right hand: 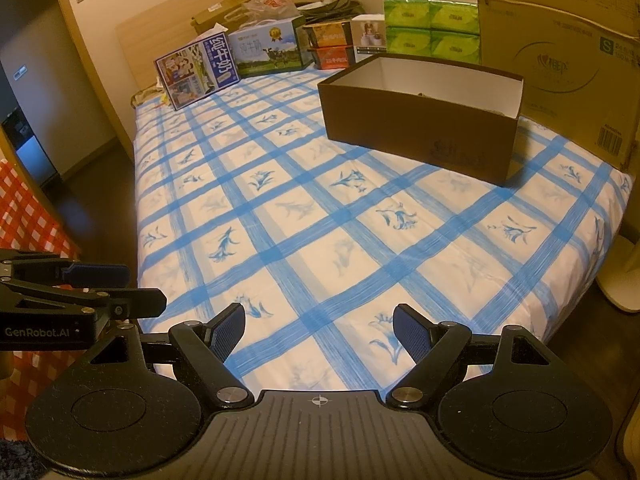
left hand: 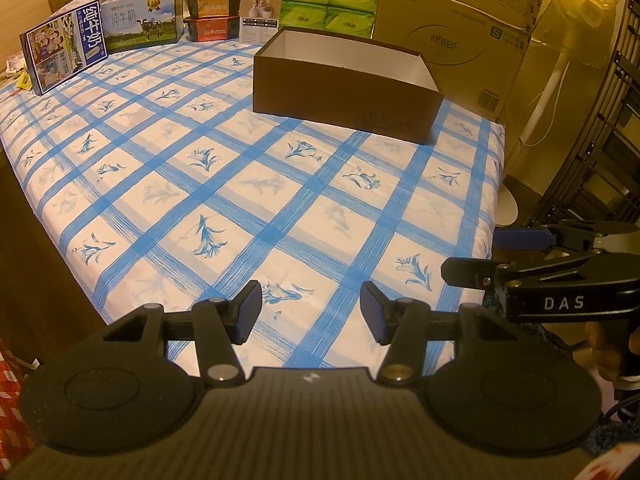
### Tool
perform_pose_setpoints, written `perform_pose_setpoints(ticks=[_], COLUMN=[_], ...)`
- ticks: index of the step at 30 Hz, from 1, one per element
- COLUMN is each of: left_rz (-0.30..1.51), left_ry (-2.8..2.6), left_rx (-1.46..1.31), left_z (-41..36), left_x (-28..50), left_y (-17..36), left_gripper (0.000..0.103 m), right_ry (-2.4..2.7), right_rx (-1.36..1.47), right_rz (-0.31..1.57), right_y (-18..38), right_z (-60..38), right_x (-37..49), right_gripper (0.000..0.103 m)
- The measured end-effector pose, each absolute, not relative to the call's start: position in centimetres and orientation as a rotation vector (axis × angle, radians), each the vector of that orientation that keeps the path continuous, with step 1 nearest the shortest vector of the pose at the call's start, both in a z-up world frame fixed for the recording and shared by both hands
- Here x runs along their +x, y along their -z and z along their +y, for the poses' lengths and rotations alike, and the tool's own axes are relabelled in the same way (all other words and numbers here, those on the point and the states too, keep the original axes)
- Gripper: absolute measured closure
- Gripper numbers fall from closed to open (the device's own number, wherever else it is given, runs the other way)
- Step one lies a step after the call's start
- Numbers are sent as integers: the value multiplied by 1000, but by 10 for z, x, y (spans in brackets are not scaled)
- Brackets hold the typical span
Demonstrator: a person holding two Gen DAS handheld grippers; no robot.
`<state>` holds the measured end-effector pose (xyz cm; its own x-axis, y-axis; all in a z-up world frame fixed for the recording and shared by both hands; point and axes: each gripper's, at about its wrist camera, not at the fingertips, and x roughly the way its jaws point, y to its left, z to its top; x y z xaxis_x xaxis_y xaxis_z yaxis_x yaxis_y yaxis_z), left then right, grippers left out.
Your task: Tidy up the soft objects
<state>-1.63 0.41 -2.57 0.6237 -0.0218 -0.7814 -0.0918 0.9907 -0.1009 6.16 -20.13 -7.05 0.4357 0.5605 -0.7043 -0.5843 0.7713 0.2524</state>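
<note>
- Bedroom surface: a bed [left hand: 240, 184] covered with a blue-checked floral sheet [right hand: 320, 240].
- Brown open-top box [left hand: 344, 84] rests on the sheet toward the far right; its white interior is mostly hidden, contents cannot be told.
- Milk cartons [left hand: 64, 54], green tissue packs [left hand: 330, 4] and a large cardboard carton [left hand: 456, 32] line the far edge.
- Left gripper [left hand: 311, 312]: jaws spread wide, holding nothing, above the near edge.
- Right gripper [right hand: 318, 336]: jaws spread wide, holding nothing.

"DAS" shows white on the right gripper [left hand: 472, 254]; "GenRobot.AI" on the left gripper [right hand: 132, 288]. At the bed's far edge, "纯牛奶" on the blue milk carton [left hand: 64, 54], "S" on the big cardboard box [left hand: 456, 36].
</note>
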Motion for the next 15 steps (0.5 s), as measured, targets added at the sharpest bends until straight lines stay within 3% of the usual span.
perform_pose_setpoints(ticks=[15], left_rz=[898], left_ry=[-39], left_rx=[-135], left_z=[3], left_x=[-15], left_y=[27], left_gripper=[52], right_ry=[-713], right_rx=[-28], right_rz=[866], right_y=[71], right_z=[-202], right_x=[62], right_gripper=[22])
